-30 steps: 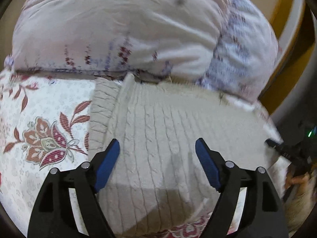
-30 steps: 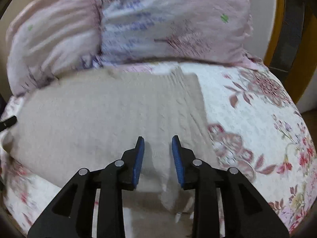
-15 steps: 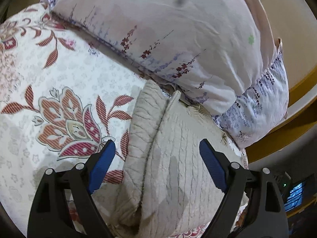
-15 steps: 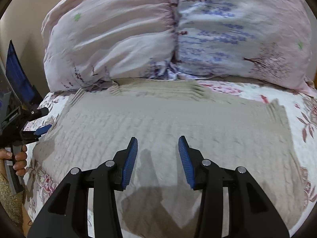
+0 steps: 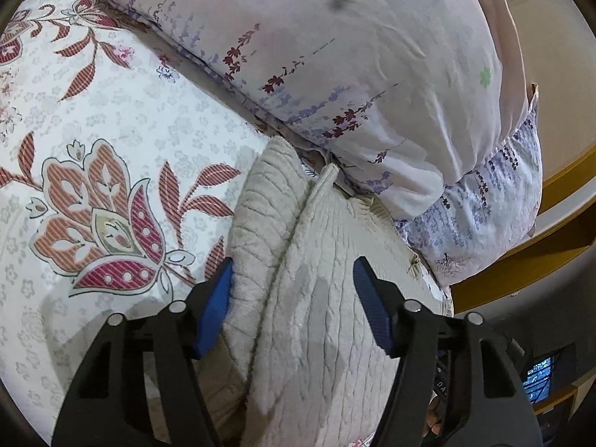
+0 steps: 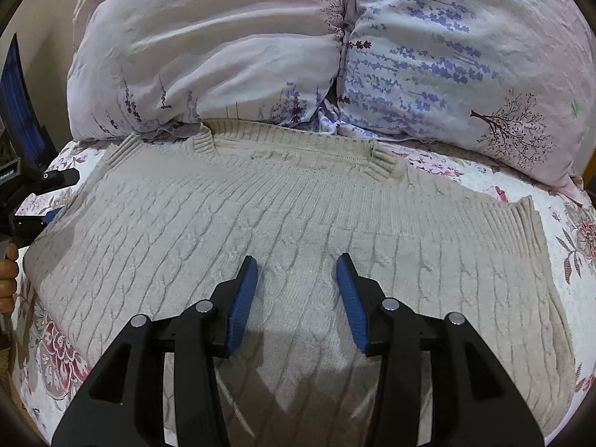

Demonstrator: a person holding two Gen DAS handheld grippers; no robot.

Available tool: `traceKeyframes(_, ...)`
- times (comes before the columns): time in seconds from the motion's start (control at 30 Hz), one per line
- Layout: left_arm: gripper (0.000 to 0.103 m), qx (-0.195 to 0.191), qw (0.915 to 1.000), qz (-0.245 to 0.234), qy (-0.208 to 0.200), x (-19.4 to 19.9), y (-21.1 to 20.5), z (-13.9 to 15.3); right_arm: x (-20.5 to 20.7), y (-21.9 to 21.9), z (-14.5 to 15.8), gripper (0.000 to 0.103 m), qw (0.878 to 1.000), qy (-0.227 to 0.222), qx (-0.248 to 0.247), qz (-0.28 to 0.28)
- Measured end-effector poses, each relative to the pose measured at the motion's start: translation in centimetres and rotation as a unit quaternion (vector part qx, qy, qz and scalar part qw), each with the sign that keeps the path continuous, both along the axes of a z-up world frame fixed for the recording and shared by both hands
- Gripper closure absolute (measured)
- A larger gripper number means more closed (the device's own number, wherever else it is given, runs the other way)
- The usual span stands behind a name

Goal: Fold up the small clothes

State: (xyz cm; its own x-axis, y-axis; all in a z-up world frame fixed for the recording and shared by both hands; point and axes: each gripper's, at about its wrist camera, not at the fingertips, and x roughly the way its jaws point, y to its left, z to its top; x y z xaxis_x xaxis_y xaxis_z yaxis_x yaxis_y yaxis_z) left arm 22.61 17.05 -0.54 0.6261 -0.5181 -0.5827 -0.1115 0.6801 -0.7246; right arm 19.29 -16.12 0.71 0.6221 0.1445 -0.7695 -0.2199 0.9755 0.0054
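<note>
Sweater (image 6: 298, 223): you are looking at a beige cable-knit garment lying flat on the bedspread (image 5: 111, 149), its ribbed neckline (image 6: 290, 138) pointing toward the pillows, one ribbed edge reaching out to the right side of the right wrist view.

Folded edge (image 5: 260, 223): in the left wrist view, one side of the sweater is lying doubled over, forming a raised ridge running away from you toward the pillows.

Left gripper (image 5: 292, 290): you are closing its jaws, with the folded edge sitting between the blue pads (image 5: 214, 309); the left pad is touching the knit, while the right pad is standing clear above the fabric (no clamp is showing yet).

Right gripper (image 6: 298, 290): you are holding its jaws apart over the middle of the sweater's body, pointing downward; whether the pad tips are resting on the knit cannot be told.

Pillows (image 6: 208, 48): two floral-printed pillows are lying side by side at the head of the bed, the sweater's neckline just beside their lower edge.

Bedspread: white fabric with large red and pink flower motifs is bearing the sweater and pillows.

Hand (image 6: 7, 272): at the left margin of the right wrist view, your fingers are gripping the handle of the other gripper.

Containers: none are showing in either view (the sweater is lying on open bedding).
</note>
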Motion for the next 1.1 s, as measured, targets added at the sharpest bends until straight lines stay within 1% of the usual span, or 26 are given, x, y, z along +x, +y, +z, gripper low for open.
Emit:
traceKeyframes(0.13, 0.046, -0.002, 1.0, -0.002, 0.003, 0.0, 0.0, -0.2, 0.0, -0.1, 0.1, 0.056, 1.0, 0.001, 0.005, 0.0)
traceKeyframes(0.27, 0.047, 0.011, 0.9999, -0.007, 0.004, 0.0, -0.4, 0.0, -0.1, -0.1, 0.1, 0.056, 1.0, 0.002, 0.007, -0.002)
traceKeyframes(0.3, 0.049, 0.018, 0.9998, -0.009, 0.006, 0.0, -0.7, 0.1, -0.1, -0.1, 0.1, 0.056, 1.0, 0.002, 0.007, -0.002)
traceKeyframes(0.37, 0.058, 0.025, 0.9994, -0.019, 0.013, 0.1, -1.1, 0.1, -0.1, -0.1, 0.1, 0.056, 1.0, 0.002, 0.008, -0.003)
traceKeyframes(0.43, 0.078, 0.028, 0.9989, -0.023, 0.029, 0.3, -1.6, 0.0, -0.1, -0.1, 0.1, 0.056, 1.0, 0.003, 0.009, -0.003)
traceKeyframes(0.47, 0.079, 0.025, 0.9989, -0.027, 0.03, 0.3, -1.6, -0.1, -0.1, -0.1, 0.1, 0.056, 1.0, 0.003, 0.01, -0.004)
traceKeyframes(0.57, 0.082, 0.001, 0.9994, -0.027, 0.02, 0.4, -1.5, 0.6, 0.0, -0.1, 0.1, 0.056, 1.0, 0.003, 0.011, -0.006)
traceKeyframes(0.63, 0.083, -0.008, 0.9995, -0.029, 0.004, 0.4, -1.8, 1.7, -0.1, 0.0, 0.1, 0.056, 1.0, 0.004, 0.011, -0.006)
traceKeyframes(0.73, 0.085, -0.017, 0.9988, -0.035, -0.028, 0.4, -3.0, 3.8, -0.1, -0.1, 0.1, 0.056, 1.0, 0.004, 0.01, -0.006)
traceKeyframes(0.9, 0.088, -0.046, 0.9951, -0.047, -0.074, 0.2, -5.4, 6.8, 0.0, 0.0, 0.2, 0.056, 1.0, 0.003, 0.003, 0.001)
traceKeyframes(0.97, 0.088, -0.052, 0.9934, -0.057, -0.084, 0.2, -6.9, 7.7, 0.1, -1.1, 0.7, 0.056, 0.999, 0.008, 0.035, 0.007)
traceKeyframes(1.0, 0.088, -0.057, 0.9919, -0.067, -0.092, 0.1, -7.9, 8.2, 0.0, -2.5, 1.3, 0.056, 0.997, 0.012, 0.075, 0.001)
traceKeyframes(1.1, 0.089, -0.068, 0.9875, -0.093, -0.107, 0.1, -10.8, 9.4, -0.6, -6.3, 2.9, 0.056, 0.991, -0.001, 0.134, -0.03)
